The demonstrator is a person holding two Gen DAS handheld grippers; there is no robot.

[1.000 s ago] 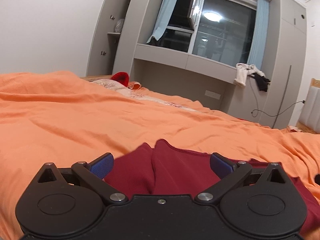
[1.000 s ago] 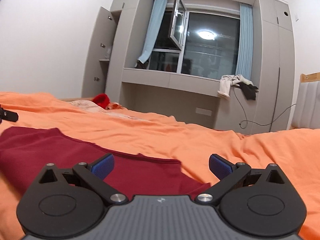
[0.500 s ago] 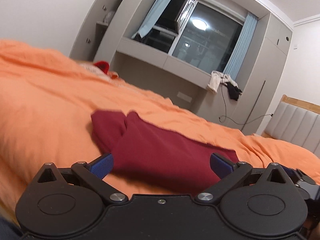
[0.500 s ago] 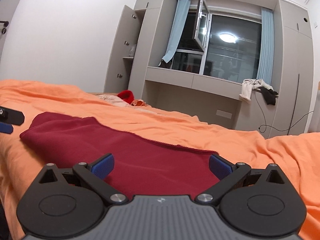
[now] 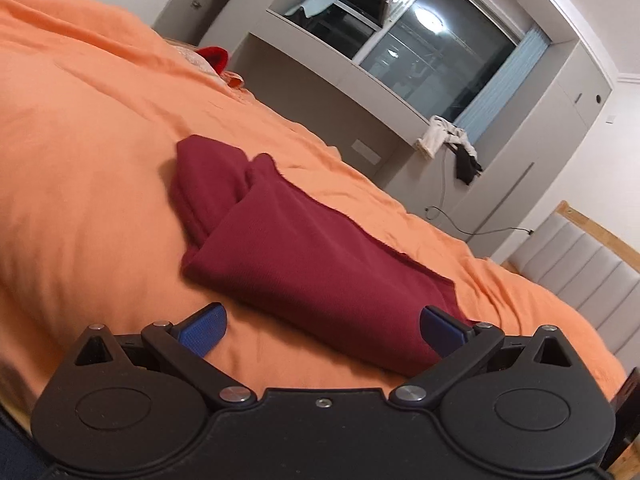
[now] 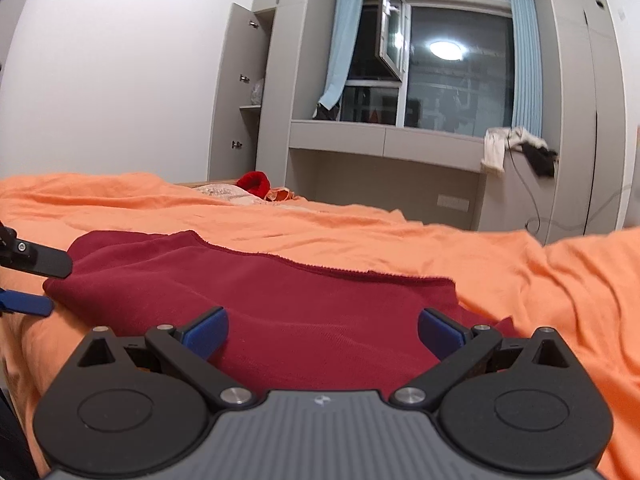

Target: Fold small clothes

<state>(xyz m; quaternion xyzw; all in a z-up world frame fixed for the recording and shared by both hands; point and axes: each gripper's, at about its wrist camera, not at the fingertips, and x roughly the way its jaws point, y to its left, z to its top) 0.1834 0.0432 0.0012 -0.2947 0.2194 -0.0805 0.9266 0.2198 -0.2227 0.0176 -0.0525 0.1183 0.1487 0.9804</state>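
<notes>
A dark red garment (image 5: 304, 248) lies folded on the orange bed cover (image 5: 80, 128). It also shows in the right wrist view (image 6: 280, 304), spread flat with a raw far edge. My left gripper (image 5: 320, 330) is open and empty, just short of the garment's near fold. My right gripper (image 6: 320, 330) is open and empty, low over the garment's near part. The left gripper's fingers (image 6: 36, 264) show at the left edge of the right wrist view, beside the garment's left end.
A red item (image 6: 254, 184) and a pale patterned cloth (image 6: 224, 192) lie at the bed's far side. Beyond are grey cabinets (image 6: 384, 148), a window, hanging clothes (image 6: 516, 148) and a padded headboard (image 5: 580, 264).
Both grippers have pulled back from the garment, which now lies further ahead and in fuller view. The left wrist view has tilted. Both grippers stay open.
</notes>
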